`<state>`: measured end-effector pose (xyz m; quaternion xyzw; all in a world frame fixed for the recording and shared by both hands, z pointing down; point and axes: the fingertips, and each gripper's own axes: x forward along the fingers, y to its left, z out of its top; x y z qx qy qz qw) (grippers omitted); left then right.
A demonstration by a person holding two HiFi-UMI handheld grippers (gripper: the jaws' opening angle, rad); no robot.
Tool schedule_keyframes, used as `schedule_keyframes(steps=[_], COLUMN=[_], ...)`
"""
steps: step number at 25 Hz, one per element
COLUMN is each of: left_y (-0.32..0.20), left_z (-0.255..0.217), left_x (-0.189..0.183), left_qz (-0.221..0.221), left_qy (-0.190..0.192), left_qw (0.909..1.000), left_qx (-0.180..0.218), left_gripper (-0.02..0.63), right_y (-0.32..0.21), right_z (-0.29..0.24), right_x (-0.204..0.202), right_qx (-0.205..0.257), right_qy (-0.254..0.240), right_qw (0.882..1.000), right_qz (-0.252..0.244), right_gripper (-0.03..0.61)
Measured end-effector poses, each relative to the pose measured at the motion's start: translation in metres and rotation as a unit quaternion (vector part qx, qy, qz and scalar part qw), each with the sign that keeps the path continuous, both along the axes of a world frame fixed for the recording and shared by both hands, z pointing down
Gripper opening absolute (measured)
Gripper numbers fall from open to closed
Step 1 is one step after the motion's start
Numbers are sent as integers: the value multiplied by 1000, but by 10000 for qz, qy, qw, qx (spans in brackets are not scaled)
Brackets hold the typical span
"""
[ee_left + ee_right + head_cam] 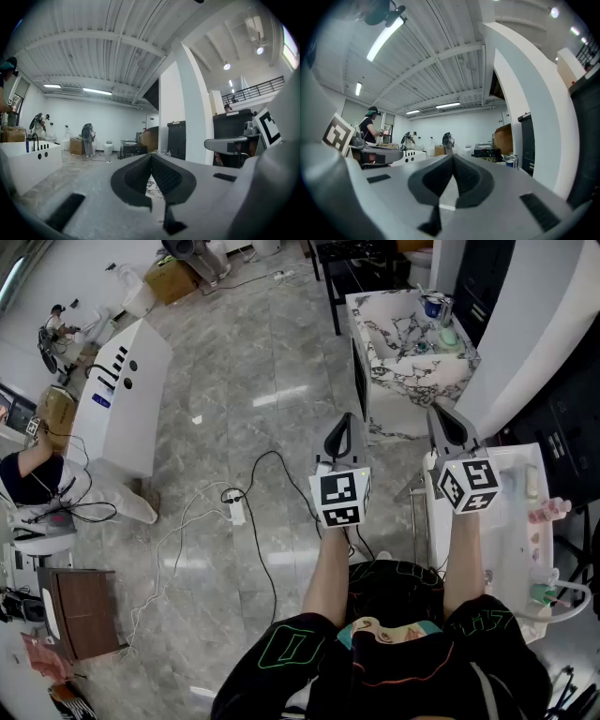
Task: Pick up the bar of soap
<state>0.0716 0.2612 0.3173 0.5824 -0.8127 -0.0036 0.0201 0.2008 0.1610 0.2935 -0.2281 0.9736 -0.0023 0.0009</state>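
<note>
- Head view: we hold both grippers out level in front of us. The left gripper [344, 432] hangs over the grey floor. The right gripper [448, 426] is at the left edge of a white counter [511, 549].
- Head view: a pale oblong bar lies on that counter, to the right of the right gripper and apart from it. We take it for the soap [532, 482], though it is too small for us to be sure. A marble sink [412, 343] stands beyond both grippers.
- Left gripper view: the left gripper [151, 172] has its jaws pressed together at the tips, with only a thin slit below. Nothing sits between them, and they point across the open room.
- Right gripper view: the right gripper [452, 171] also has its jaws pressed together on nothing. The left gripper [370, 154] shows at the left edge.
</note>
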Motion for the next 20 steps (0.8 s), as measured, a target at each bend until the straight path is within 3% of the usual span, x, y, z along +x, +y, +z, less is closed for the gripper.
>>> schedule_keyframes(steps=[7, 20], left_y=[4, 28], left_z=[6, 22], left_x=[-11, -62], left_qz=[116, 203], left_qy=[71, 378], left_qw=[9999, 9989], left_qx=[12, 204], left_gripper=[8, 8], right_y=[2, 25], right_z=[-2, 4], right_x=[-7, -50], right_qx=[-1, 121], right_qy=[-38, 239], right_qw=[9997, 9984], right_qz=[249, 497], right_gripper=[5, 6])
